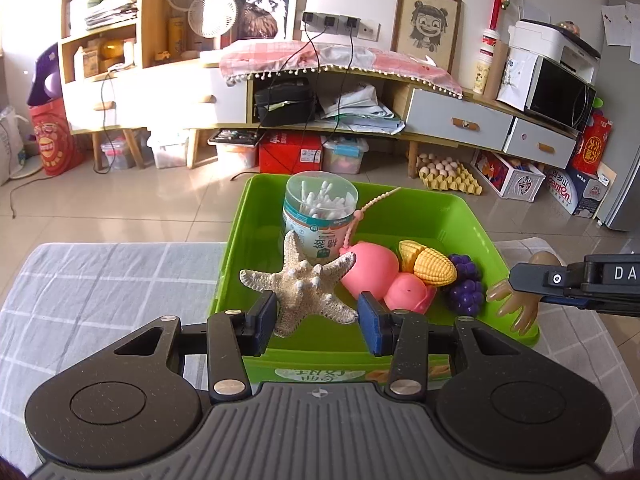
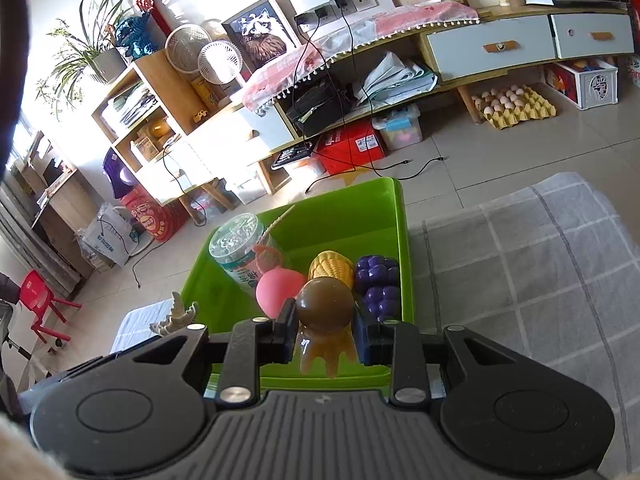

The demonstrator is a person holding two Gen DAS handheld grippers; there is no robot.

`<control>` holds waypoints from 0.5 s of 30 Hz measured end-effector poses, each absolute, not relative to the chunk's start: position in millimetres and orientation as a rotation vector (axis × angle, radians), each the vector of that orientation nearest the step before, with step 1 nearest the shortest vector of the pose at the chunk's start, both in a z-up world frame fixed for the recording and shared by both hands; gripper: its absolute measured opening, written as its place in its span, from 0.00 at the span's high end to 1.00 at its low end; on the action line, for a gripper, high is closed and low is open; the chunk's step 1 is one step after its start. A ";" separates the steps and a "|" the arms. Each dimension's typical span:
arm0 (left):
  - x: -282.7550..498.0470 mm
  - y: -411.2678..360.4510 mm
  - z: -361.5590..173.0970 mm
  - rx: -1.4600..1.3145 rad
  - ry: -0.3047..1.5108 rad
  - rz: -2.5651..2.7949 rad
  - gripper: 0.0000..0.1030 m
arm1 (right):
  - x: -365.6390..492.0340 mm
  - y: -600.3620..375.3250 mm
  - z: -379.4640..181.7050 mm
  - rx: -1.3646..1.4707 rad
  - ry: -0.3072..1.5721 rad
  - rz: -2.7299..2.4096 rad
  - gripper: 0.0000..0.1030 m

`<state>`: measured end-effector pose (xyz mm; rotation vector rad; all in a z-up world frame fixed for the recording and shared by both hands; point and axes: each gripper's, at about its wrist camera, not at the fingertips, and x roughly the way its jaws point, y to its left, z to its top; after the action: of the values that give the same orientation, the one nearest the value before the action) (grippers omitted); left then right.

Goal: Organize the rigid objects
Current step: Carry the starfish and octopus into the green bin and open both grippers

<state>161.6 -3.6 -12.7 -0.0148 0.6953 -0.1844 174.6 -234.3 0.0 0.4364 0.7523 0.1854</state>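
Note:
My left gripper (image 1: 318, 316) is shut on a pale starfish (image 1: 304, 284) and holds it above the near left part of a green bin (image 1: 464, 216). In the bin stand a cotton swab jar (image 1: 318, 216), a pink pig toy (image 1: 380, 276), a toy corn (image 1: 430, 264) and purple toy grapes (image 1: 464, 288). My right gripper (image 2: 322, 338) is shut on a brown octopus toy (image 2: 325, 316) above the bin's (image 2: 384, 208) near right edge. The right gripper (image 1: 520, 280) with the octopus (image 1: 516, 304) also shows in the left wrist view.
The bin sits on a grey checked cloth (image 1: 100, 280) on a table. Beyond lie a tiled floor, a long cabinet (image 1: 456, 120) with drawers, egg trays (image 1: 444, 172) and boxes.

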 end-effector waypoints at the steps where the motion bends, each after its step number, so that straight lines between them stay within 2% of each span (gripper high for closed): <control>1: 163.7 -4.8 -14.5 0.003 0.689 -0.185 0.56 | 176.4 -233.1 -2.6 0.431 0.755 0.186 0.97; 15: 193.2 -11.8 -41.2 0.105 0.743 -0.194 0.56 | 191.5 -212.8 -26.6 0.291 0.764 0.202 0.97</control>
<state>193.2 -11.8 -41.2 0.1050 0.7429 -0.1943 191.5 -212.8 -26.6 0.2911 0.7638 0.2023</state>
